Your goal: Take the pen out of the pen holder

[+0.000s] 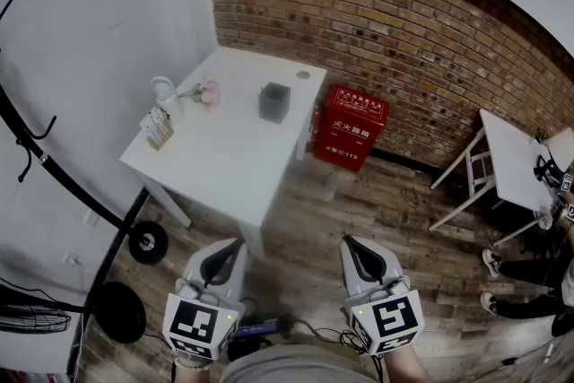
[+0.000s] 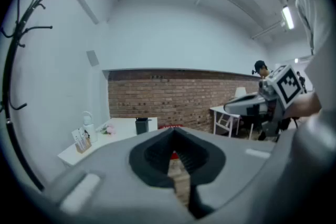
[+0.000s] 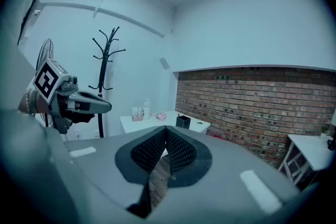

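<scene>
The dark grey square pen holder [image 1: 274, 102] stands near the middle of a white table [image 1: 229, 166]. It also shows small in the left gripper view [image 2: 142, 126] and the right gripper view [image 3: 183, 121]. The pen is too small to make out. My left gripper [image 1: 237, 244] and right gripper [image 1: 349, 240] hover side by side over the wooden floor, well short of the table's near corner. Both point toward the table. Each has its jaws shut with nothing between them [image 2: 172, 131] [image 3: 166, 128].
On the table's left side are a white jug [image 1: 166, 98], pink flowers [image 1: 207, 91] and a small card stand [image 1: 158, 130]. A red box [image 1: 352, 128] sits against the brick wall. A coat stand base [image 1: 147, 241], a second white table [image 1: 514, 161] and a person's feet [image 1: 502, 266] flank the floor.
</scene>
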### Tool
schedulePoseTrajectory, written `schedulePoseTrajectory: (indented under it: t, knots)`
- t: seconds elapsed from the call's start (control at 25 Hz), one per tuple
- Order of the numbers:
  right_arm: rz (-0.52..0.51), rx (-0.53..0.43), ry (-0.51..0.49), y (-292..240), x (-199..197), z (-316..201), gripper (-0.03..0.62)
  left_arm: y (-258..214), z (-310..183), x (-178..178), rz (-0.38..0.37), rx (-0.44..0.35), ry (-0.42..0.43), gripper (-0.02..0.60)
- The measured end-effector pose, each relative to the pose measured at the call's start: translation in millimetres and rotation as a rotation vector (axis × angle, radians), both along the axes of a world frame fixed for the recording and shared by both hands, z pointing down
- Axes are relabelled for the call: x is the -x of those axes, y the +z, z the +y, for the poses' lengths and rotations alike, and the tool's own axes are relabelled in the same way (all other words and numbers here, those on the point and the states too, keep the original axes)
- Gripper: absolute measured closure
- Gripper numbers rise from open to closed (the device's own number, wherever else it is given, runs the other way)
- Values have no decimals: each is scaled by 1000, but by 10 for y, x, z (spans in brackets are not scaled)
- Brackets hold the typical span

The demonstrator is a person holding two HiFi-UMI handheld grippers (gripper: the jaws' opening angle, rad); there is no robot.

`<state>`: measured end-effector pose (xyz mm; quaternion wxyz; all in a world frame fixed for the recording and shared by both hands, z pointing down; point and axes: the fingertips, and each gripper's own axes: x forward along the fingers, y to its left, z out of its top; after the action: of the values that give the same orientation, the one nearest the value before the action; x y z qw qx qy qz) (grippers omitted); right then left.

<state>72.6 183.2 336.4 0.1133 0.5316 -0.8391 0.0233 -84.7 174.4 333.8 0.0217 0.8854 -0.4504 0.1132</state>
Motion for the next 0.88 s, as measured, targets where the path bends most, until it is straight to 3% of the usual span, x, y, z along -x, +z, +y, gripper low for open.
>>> schedulePoseTrajectory:
  t: [0.88]
  knots:
    - [-38, 6, 9, -28, -68, 25, 592, -42, 25, -32, 13, -8, -17, 588]
